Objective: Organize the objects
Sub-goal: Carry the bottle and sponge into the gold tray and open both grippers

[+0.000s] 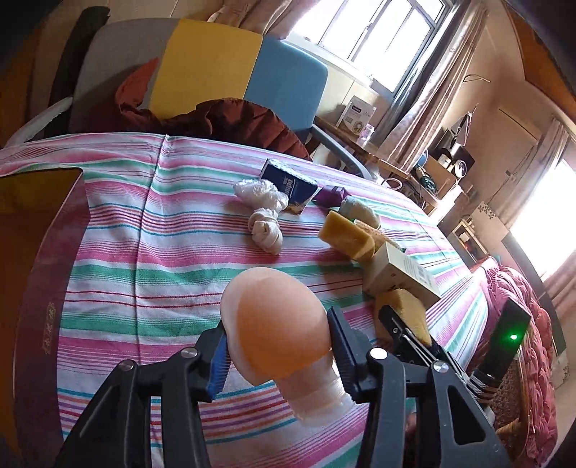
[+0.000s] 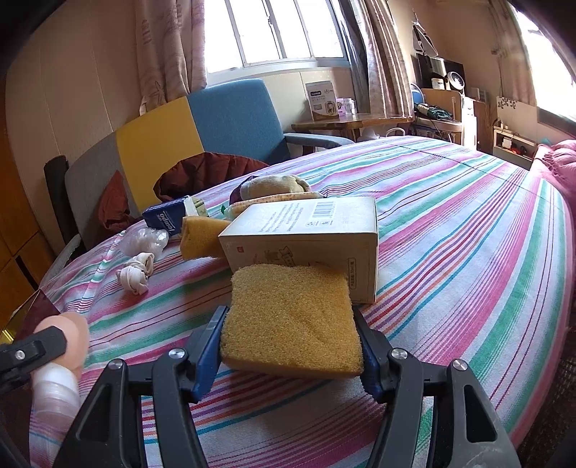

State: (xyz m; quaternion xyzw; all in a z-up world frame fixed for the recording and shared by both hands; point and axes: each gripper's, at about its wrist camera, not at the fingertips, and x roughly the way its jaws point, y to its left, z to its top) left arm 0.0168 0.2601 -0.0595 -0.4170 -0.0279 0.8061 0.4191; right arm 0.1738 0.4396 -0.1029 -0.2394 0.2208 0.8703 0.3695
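Peach bottle (image 1: pixel 277 324) pinched in left gripper (image 1: pixel 279 354), yellow sponge (image 2: pixel 291 320) pinched in right gripper (image 2: pixel 291 354), both above the striped bed (image 2: pixel 468 252). Second sponge (image 1: pixel 347 234), cream box (image 2: pixel 306 230), socks (image 1: pixel 266 228), tissue pack (image 1: pixel 288 183) left mid-bed; dark box (image 1: pixel 43 230) at left edge. Early stage, I'd say.

Behind the bed: tricolour chair (image 2: pixel 201 122) in grey, yellow, blue, with dark red jacket (image 1: pixel 230 122) heaped on its seat. Wooden side table (image 2: pixel 351 120) under window (image 2: pixel 277 32), white carton (image 2: pixel 321 99) on top. Curtains (image 2: pixel 169 50) drawn aside.
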